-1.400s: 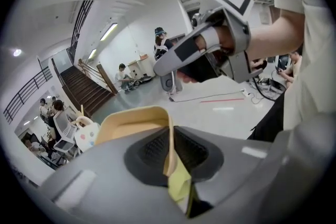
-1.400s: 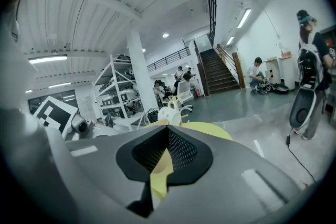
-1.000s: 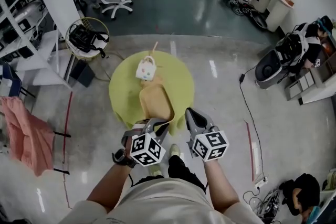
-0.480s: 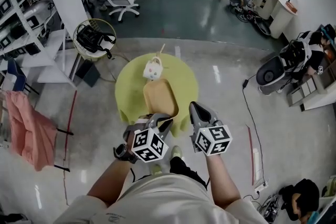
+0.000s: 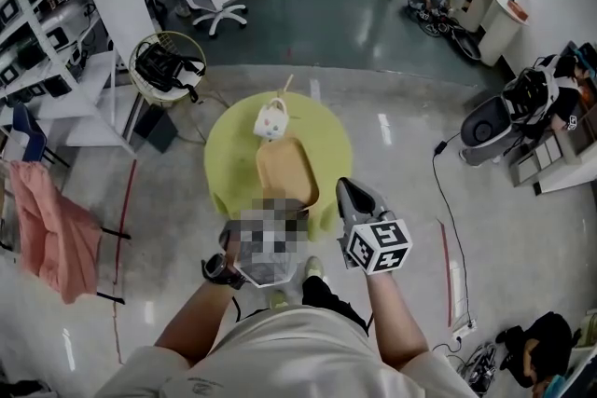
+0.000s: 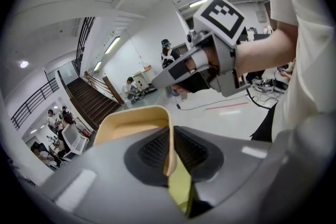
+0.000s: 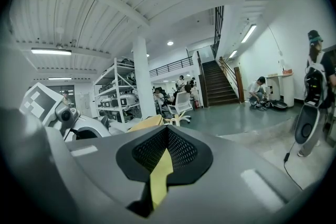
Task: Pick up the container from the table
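Observation:
A tan, shallow oblong container lies on a round yellow-green table in the head view. My left gripper is at its near end, partly under a mosaic patch. In the left gripper view my left gripper is shut on the container's thin rim; the container's tan hollow spreads beyond the jaws. My right gripper hovers just right of the container's near corner. In its own view my right gripper is shut with nothing between its pads, and the container's edge shows beyond them.
A small white spotted basket with a handle stands at the table's far side, touching the container's far end. A wire basket, shelving and a pink cloth are to the left. A cable runs along the floor on the right.
The head view shifted slightly a second ago, then settled. Both grippers and the container keep the same places; my left gripper stays at the container's near end.

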Available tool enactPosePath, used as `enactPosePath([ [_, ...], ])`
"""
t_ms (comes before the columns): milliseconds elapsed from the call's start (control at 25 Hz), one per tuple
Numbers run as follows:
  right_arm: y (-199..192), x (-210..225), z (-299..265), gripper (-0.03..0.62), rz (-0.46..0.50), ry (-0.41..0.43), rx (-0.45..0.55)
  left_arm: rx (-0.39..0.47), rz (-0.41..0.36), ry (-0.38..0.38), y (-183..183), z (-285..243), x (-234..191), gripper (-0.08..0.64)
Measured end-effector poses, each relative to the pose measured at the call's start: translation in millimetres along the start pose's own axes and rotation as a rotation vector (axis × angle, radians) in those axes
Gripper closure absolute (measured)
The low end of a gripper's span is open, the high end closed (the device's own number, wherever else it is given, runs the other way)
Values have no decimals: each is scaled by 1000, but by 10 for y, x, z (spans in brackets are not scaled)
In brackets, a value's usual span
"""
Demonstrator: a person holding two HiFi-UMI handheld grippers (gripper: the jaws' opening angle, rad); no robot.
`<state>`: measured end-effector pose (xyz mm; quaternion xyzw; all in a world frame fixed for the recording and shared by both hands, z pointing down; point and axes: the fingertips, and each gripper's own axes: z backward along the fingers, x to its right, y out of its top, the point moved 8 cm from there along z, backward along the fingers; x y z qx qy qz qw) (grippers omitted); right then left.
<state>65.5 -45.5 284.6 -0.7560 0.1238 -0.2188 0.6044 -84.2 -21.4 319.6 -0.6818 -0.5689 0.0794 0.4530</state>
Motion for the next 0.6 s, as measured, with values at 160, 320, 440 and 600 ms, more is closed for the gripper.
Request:
enactPosePath([
  [160, -2, 11, 26, 583, 5, -1, -5, 0, 0, -4, 21, -15, 27, 531],
  [320, -14, 17, 30, 583, 6, -3, -7, -3, -2, -8, 13, -31, 42, 531],
  [440, -18, 28, 31, 583, 7, -5, -8, -4, -3, -13, 14, -51, 54, 531],
  [600, -16, 32, -7, 583, 8, -3, -7, -6, -7, -14, 0, -67, 31, 531],
])
